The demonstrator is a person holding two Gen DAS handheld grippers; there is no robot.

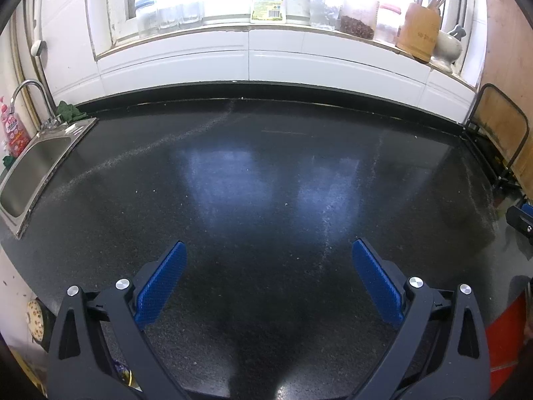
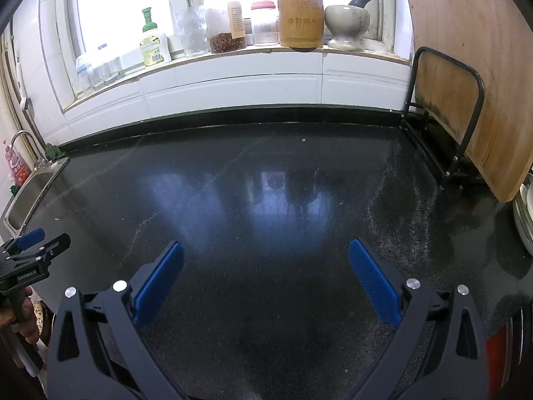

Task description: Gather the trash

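Plainly, the only loose debris in sight is a tiny yellowish crumb [image 2: 303,140] on the black speckled counter [image 2: 266,316], far ahead of the right gripper [image 2: 266,245] and close to the counter's back edge. It is too small to tell which way it points or how its long axis runs. A few pale specks lie scattered ahead of the left gripper [image 1: 269,243] as well.

Both grippers hang over the counter with their blue pads spread wide and nothing between them. The right wrist view shows the left gripper low at its left edge, held by a hand [image 2: 13,313]; the left wrist view catches just a corner of the right gripper at its right edge.

The counter is glossy and mirrors the bright window in 2 bluish patches. To the far left of the left gripper sits a steel sink [image 1: 33,166] with a curved tap [image 1: 31,90] and a pink bottle [image 1: 13,130] behind it. Straight ahead, white tiles rise to a sill carrying a green-capped pump bottle [image 2: 153,43], a jar of red flakes [image 2: 226,23], a bamboo utensil holder [image 2: 301,16] and a stone mortar [image 2: 346,23]. To the right of the right gripper, a wooden board [image 2: 466,66] leans in a black rack [image 2: 446,110].

A red shape [image 1: 499,343] at the lower right is cut off by the frame, and something glossy under the left gripper's arm is mostly hidden; neither can be made out.
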